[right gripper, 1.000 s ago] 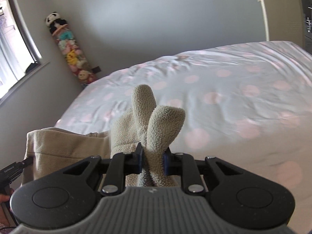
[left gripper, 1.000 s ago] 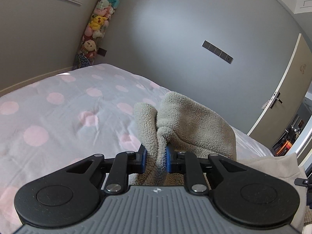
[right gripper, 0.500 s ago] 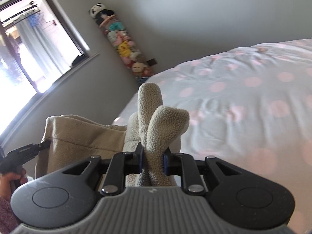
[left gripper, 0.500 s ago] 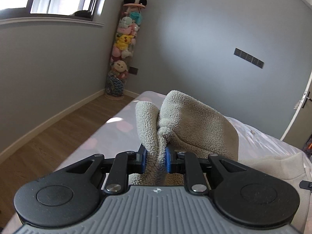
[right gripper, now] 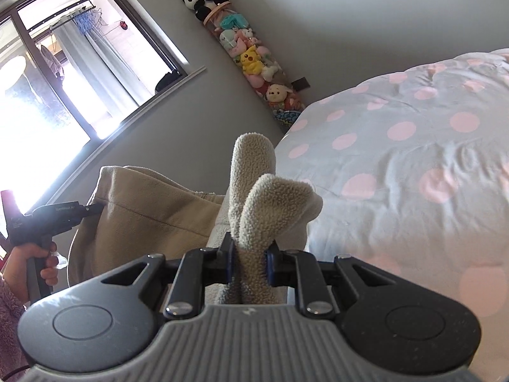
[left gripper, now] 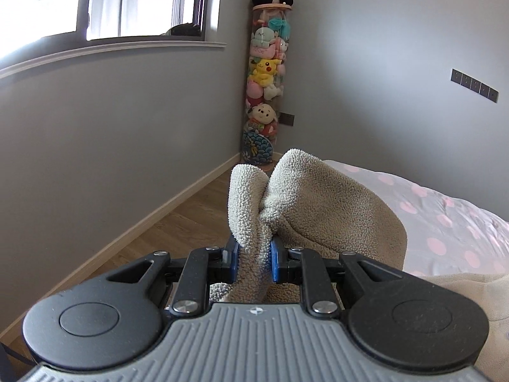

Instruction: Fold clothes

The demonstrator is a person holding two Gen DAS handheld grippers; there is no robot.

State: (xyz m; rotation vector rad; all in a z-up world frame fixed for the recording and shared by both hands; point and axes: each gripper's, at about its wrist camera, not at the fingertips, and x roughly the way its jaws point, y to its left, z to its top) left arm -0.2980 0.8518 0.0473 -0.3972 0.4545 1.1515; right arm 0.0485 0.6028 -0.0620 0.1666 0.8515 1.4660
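A: Fleece, beige, thick and nubbly: soft, light for its bulk, bound to sag and bunch wherever unsupported. Garment (left gripper: 321, 210) lifted clear of the bed (left gripper: 445, 219), hanging between both tools, just left of the polka-dot cover

B: Slippery?

A: Hardly, judging by that pile; plenty of bite for the blue pads. No fragility either. Real nuisance likely the thickness, since folds will spring back unless pressed flat

B: Where to grip?

A: At corners or along a hem, as now. Left tongs (left gripper: 254, 256) narrowed on a pinched wad of fleece, two lobes sticking up beyond the pads. Right tongs (right gripper: 249, 262) likewise clamped on a doubled tuft of the garment (right gripper: 254, 197), smoother outer face (right gripper: 152, 210) stretching off to the left toward the other tool

B: Pose?

A: Left tool held low and roughly level, aimed at the far corner with the plush toy column (left gripper: 266, 79) and the window (left gripper: 105, 0). Right tool rolled to one side, so the room looks slanted, aimed over the near left edge of the bed (right gripper: 413, 146). Left hand (right gripper: 28, 264) wrapped round its pistol grip at the far left of the right view. Cloth between the two grips hanging with some slack, not taut
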